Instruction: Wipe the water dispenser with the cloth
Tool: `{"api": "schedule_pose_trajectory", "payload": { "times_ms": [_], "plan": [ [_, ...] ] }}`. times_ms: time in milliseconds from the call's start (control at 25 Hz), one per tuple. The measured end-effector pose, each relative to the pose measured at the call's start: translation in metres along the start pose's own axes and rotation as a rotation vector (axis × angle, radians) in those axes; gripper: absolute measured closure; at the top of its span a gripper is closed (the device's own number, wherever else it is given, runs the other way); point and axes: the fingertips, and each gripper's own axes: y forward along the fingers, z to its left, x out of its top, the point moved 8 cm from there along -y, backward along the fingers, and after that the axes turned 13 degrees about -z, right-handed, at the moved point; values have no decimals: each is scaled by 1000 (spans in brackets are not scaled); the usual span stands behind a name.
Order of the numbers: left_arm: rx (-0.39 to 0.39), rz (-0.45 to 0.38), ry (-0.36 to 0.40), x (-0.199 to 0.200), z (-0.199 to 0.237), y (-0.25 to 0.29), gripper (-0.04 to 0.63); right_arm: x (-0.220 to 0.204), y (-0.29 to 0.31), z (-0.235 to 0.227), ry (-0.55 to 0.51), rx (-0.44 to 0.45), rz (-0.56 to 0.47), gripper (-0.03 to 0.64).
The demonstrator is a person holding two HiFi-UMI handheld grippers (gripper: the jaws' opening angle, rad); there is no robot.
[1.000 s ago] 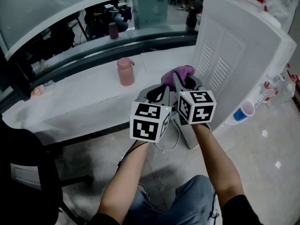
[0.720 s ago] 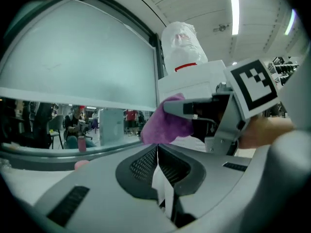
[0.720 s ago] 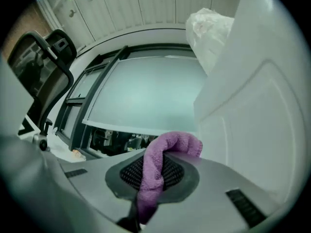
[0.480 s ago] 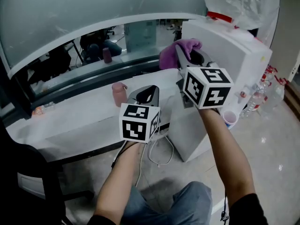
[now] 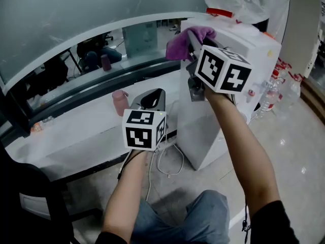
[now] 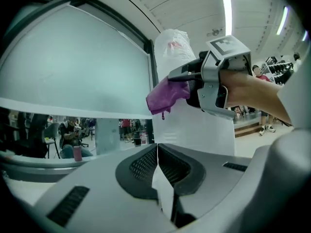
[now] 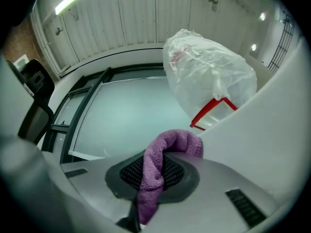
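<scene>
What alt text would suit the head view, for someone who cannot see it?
Seen from above, the person's right gripper holds a purple cloth at the top of a white water dispenser. The left gripper hangs lower, shut and empty, near a pink bottle on a white counter.

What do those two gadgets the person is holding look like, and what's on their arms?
Both are light grey plastic tools: the left gripper and right gripper each have two jaws lined with dark meshed pads and carry a white cube with black square markers. The arms are bare below short black sleeves.
</scene>
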Motion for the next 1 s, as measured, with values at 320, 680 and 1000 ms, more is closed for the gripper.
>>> {"api": "schedule_pose_trajectory", "payload": {
  "times_ms": [320, 680, 1000],
  "plan": [
    [4, 23, -1, -11, -7, -7, 568, -27, -20, -8, 50, -48, 44, 574],
    [3, 49, -5, -35, -13, -13, 568, -79, -53, -15, 97, -100, 102, 574],
    [8, 73, -12, -53, -15, -21, 568, -131, -84, -17, 152, -143, 181, 574]
  ]
}}
